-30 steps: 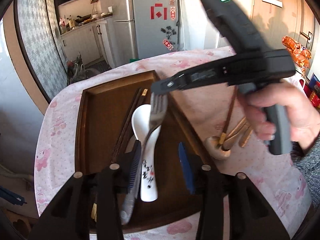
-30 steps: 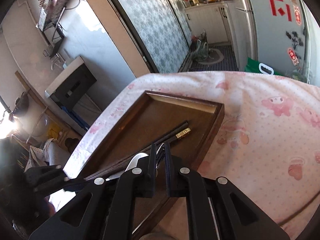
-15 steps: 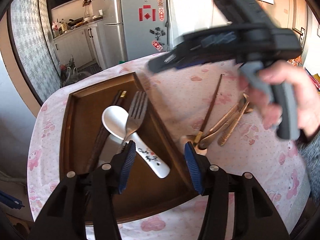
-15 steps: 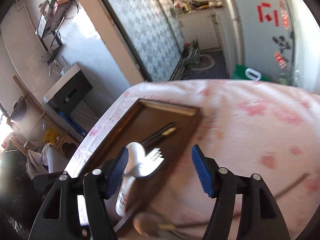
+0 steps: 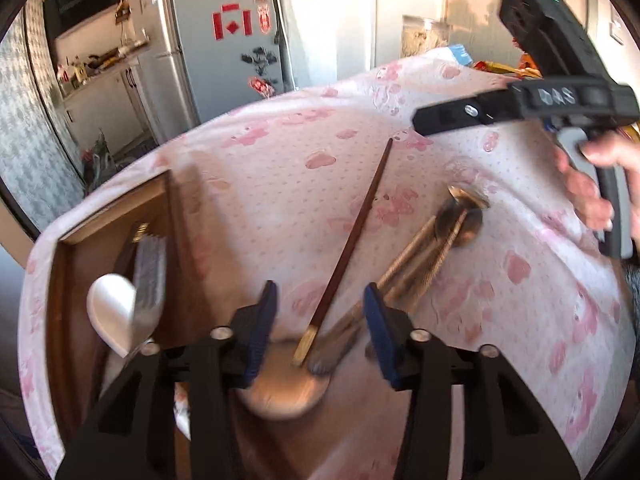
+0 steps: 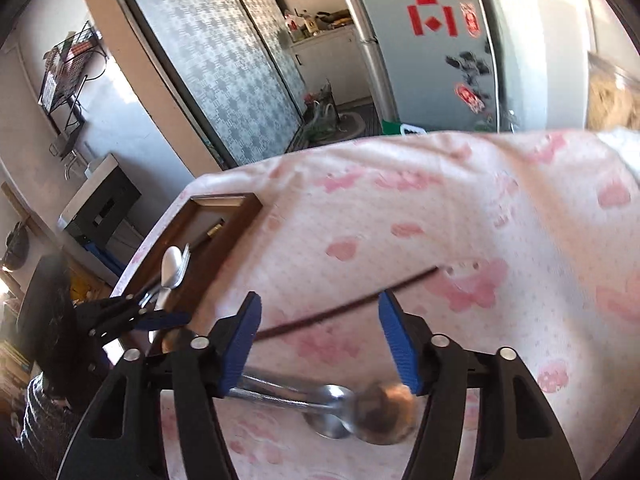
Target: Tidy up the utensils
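A brown wooden tray (image 5: 64, 272) at the left holds a white ceramic spoon (image 5: 110, 312), a steel fork (image 5: 150, 280) and dark chopsticks. On the pink cloth lie one dark chopstick (image 5: 360, 224) with a gold end, metal spoons (image 5: 424, 256) and a round spoon bowl (image 5: 280, 392). My left gripper (image 5: 320, 332) hangs over the chopstick's gold end. Its jaws are closing, and the pads touch nothing. My right gripper (image 6: 320, 344) is over the same chopstick (image 6: 348, 308) and the metal spoons (image 6: 320, 404). Its jaws are closing too, and they hold nothing.
The pink-patterned cloth (image 5: 520, 340) covers the whole table and drops off at its edges. A hand (image 5: 592, 184) carries the right gripper (image 5: 424, 122) at the upper right. A fridge (image 5: 224, 40) and a kitchen counter stand beyond the table.
The right gripper let go of the fork, which now lies in the tray. It opened and swung right toward the loose utensils. The left gripper moved right, from over the tray to the chopstick's end.
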